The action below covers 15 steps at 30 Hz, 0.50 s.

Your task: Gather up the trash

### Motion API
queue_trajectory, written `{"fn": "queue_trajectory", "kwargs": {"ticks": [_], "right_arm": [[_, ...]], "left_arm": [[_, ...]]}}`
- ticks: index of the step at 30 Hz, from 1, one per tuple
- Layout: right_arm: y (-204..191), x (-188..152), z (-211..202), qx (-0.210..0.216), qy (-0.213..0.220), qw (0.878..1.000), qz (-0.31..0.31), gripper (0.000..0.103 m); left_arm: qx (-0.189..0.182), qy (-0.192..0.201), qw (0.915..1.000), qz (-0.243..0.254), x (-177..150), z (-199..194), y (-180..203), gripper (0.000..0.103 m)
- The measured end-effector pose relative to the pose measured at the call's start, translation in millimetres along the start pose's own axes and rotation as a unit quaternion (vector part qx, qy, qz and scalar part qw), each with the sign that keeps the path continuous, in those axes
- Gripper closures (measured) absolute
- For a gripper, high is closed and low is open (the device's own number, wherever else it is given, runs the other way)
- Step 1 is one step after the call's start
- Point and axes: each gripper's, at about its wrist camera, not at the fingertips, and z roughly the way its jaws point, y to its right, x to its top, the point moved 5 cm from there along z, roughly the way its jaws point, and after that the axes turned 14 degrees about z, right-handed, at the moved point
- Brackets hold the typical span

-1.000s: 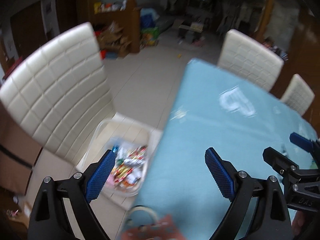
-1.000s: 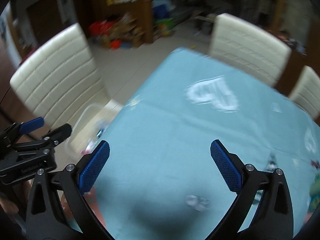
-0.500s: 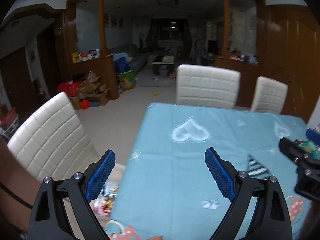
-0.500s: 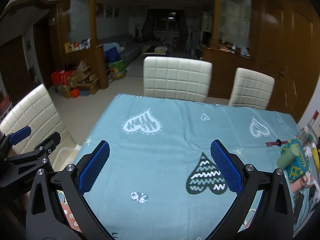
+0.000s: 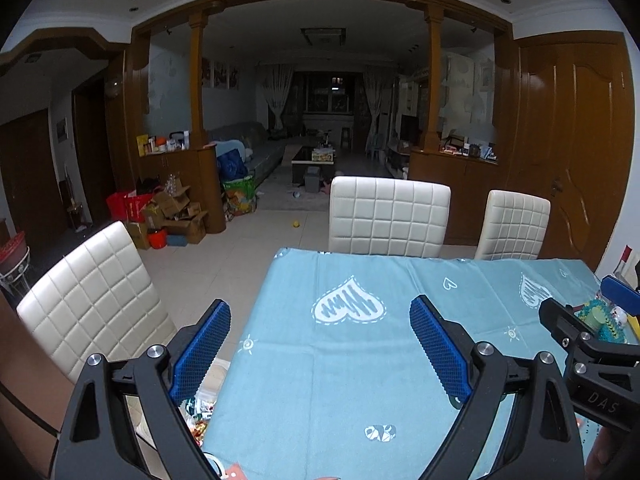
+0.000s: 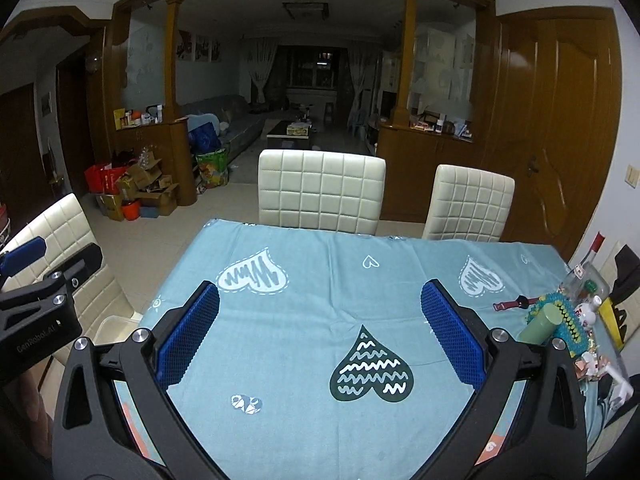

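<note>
Both grippers hover above a table (image 5: 340, 360) covered with a blue heart-print cloth. My left gripper (image 5: 320, 350) is open and holds nothing. My right gripper (image 6: 320, 332) is also open and empty. A clear plastic bin (image 5: 214, 380) with colourful wrappers (image 5: 196, 414) in it sits on the chair seat at the table's left edge, mostly hidden behind my left finger. Its rim (image 6: 116, 326) also shows in the right wrist view. The right gripper's body (image 5: 580, 344) shows at the right of the left wrist view.
White quilted chairs stand at the left (image 5: 88, 300) and along the far side (image 6: 320, 192), (image 6: 468, 204). At the table's right end lie a glass bottle (image 6: 584, 276), a green cylinder (image 6: 540, 324), a watch (image 6: 516, 303) and small items. Boxes (image 5: 172, 216) are piled on the floor.
Both grippers have tilted up from looking down at the bin and table edge to a level view across the table and room. They stayed open and empty throughout.
</note>
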Motion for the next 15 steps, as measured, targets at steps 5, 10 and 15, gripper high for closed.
{"fn": "queue_trajectory", "kwargs": {"ticks": [5,10,15], "right_arm": [[1.0,1.2,-1.8,0.004,0.003,1.000,0.000,0.003],[0.4,3.4,-1.2,0.004,0.003,1.000,0.000,0.003],[0.4,3.7,1.0,0.002,-0.001,1.000,0.001,0.003]], "left_arm": [[0.004,0.002,1.0000,0.005,0.8,-0.8,1.2,0.014],[0.003,0.002,1.0000,0.002,2.3,-0.3,-0.6,0.014],[-0.004,0.003,1.0000,0.005,4.2,-1.1,1.1,0.014]]}}
